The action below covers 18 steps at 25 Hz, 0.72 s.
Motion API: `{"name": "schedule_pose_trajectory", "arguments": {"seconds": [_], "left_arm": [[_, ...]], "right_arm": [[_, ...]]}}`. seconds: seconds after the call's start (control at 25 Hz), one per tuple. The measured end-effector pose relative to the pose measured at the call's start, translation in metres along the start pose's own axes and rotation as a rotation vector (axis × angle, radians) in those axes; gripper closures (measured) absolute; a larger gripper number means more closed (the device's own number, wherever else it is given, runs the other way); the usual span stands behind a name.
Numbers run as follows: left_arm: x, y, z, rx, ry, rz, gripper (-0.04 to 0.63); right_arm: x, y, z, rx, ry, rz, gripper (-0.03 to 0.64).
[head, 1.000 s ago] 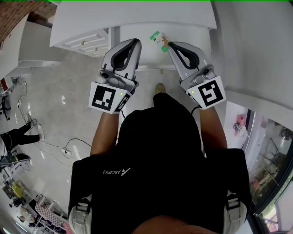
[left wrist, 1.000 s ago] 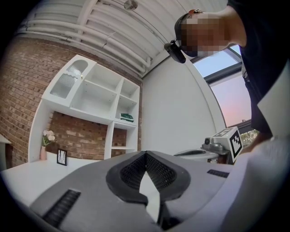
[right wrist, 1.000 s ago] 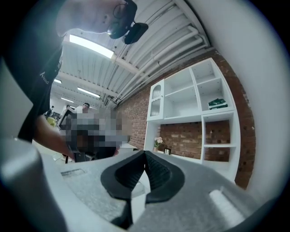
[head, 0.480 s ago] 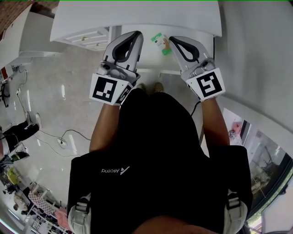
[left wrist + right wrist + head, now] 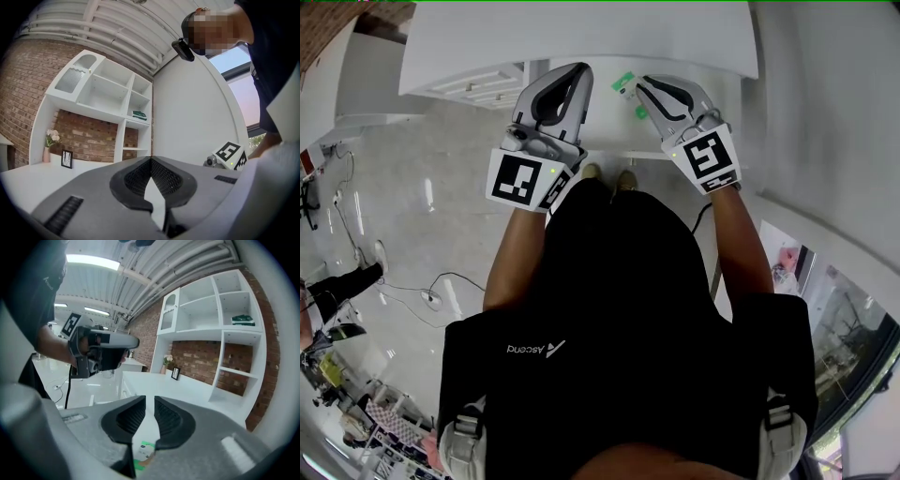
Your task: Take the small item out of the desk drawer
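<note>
The small item (image 5: pixel 626 86), a white and green packet, lies on the white desk top (image 5: pixel 581 37), just under and left of my right gripper's tip. My right gripper (image 5: pixel 645 84) points slightly down at the desk. Its jaws have just been opening, and a narrow gap shows between them (image 5: pixel 150 401). Through the lower part of that gap the small item (image 5: pixel 142 451) is visible, with the pads not pressing on it. My left gripper (image 5: pixel 577 75) hovers level beside the right one, its tips together (image 5: pixel 150 160) and nothing held.
White drawer fronts (image 5: pixel 483 82) sit at the desk's left end. White shelving (image 5: pixel 225 319) against a brick wall stands behind the desk, with a flower vase (image 5: pixel 168 363) and a small picture frame (image 5: pixel 176 373) on the desk's far side. A cable (image 5: pixel 441 295) lies on the floor.
Both grippers have moved forward over the desk. The right one has dipped toward the desk top and shifted left, carrying the small item with it.
</note>
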<state>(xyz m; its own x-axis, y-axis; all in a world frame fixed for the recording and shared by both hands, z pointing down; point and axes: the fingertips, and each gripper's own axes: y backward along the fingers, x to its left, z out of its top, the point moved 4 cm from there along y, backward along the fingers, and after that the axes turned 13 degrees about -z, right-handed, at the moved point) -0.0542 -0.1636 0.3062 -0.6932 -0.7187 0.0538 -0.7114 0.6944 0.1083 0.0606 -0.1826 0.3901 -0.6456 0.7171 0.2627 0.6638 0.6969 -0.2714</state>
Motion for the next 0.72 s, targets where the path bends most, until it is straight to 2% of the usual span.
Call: {"name": "schedule_pose_trajectory", "arguments": {"seconds": [0.36,0.56,0.72], "left_arm": [[0.025,0.007,-0.005,0.004,0.02,-0.003,0.597],[0.032,0.005,-0.001,-0.035,0.037,-0.013,0.597],[0.043,0.007,-0.007,0.002,0.034,-0.005,0.597]], "right_arm": [[0.014,-0.041,-0.072,0.256,-0.003,0.068,0.451],[0.019,-0.058,-0.101,0.355,-0.028,0.083,0.382],[0.023,-0.073,-0.123,0.431,-0.034,0.088,0.34]]}}
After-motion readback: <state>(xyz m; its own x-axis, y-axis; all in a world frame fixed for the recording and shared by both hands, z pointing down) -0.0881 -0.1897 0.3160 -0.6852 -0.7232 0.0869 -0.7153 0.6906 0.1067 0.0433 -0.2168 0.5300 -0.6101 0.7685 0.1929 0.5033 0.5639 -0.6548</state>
